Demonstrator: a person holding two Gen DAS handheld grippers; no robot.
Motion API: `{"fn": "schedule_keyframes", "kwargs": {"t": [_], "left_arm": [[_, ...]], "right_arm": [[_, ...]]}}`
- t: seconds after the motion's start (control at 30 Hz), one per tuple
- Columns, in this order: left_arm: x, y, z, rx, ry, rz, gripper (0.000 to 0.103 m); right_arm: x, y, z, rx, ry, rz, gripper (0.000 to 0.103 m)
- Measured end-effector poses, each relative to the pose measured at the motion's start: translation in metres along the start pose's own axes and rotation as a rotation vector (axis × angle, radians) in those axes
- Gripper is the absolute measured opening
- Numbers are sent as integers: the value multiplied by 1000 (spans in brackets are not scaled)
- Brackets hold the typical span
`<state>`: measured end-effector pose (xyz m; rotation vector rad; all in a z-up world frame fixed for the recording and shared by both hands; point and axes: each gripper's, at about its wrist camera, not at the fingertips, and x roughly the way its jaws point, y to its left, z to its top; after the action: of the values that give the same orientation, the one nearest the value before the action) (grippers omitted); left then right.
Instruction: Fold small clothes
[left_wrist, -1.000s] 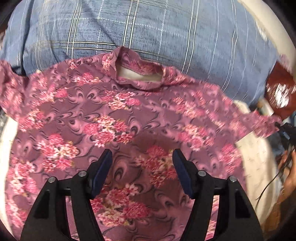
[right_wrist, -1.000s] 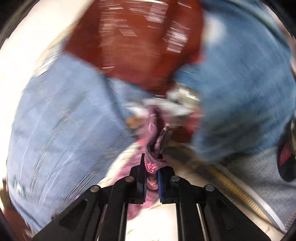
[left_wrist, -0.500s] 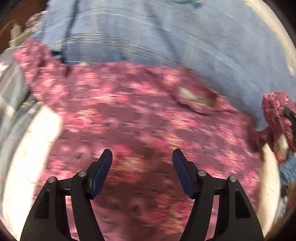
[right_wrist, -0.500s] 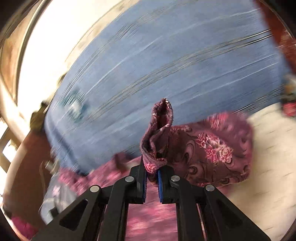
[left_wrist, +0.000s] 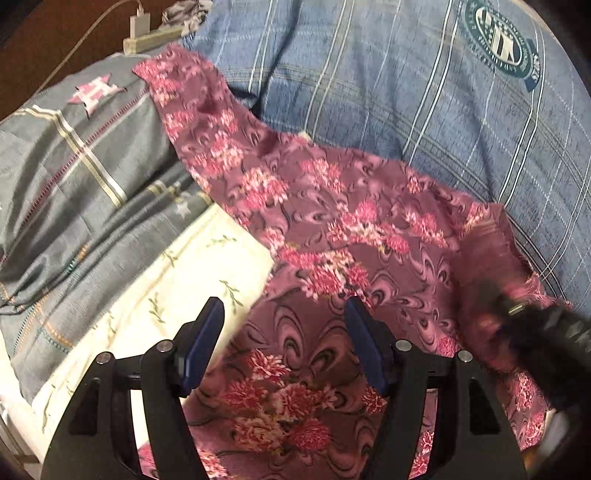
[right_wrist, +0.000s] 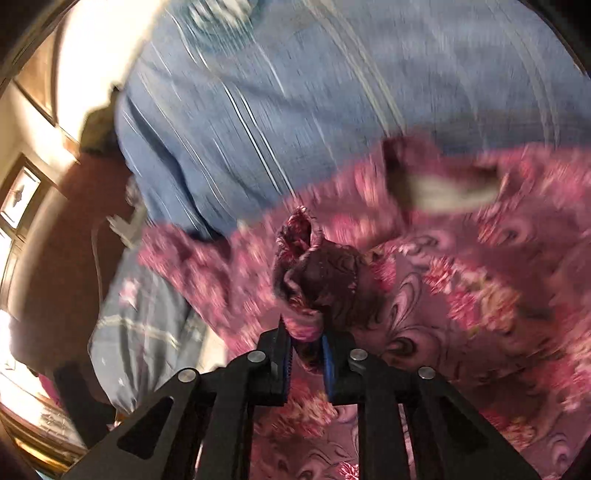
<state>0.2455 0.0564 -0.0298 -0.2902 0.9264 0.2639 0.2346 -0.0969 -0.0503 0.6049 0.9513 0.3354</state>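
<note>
Left wrist view: top (left_wrist: 332, 206), mauve with pink floral sprays and swirls, spread on bed over cream sheet (left_wrist: 177, 291), one sleeve lying on grey plaid pillow (left_wrist: 74, 177). Blue checked quilt (left_wrist: 388, 81) bears round green crest, lettering unreadable. Left gripper (left_wrist: 284, 339) open, empty, above the top.

Right wrist view: blurred. Right gripper (right_wrist: 304, 354) opening, bunched sleeve (right_wrist: 314, 273) between its pads.

Blue plaid bedding (left_wrist: 388, 74) and a grey quilt (left_wrist: 81, 177) meet dark brown wall (left_wrist: 55, 33).
</note>
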Motion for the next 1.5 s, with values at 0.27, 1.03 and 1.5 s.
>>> {"fn": "schedule_keyframes", "kwargs": {"t": [0.27,1.03,1.5], "left_arm": [[2,-28,-9,83,62,-141,67],[42,-136,15,65,325,-370,9],[7,-68,62,-55,161,-340,9]], "right_arm": [[-56,-51,-22,113,-28,65,32],[-195,-197,-87,392,-194,72,39],[-163,-218,-66,631,-286,106,38]]}}
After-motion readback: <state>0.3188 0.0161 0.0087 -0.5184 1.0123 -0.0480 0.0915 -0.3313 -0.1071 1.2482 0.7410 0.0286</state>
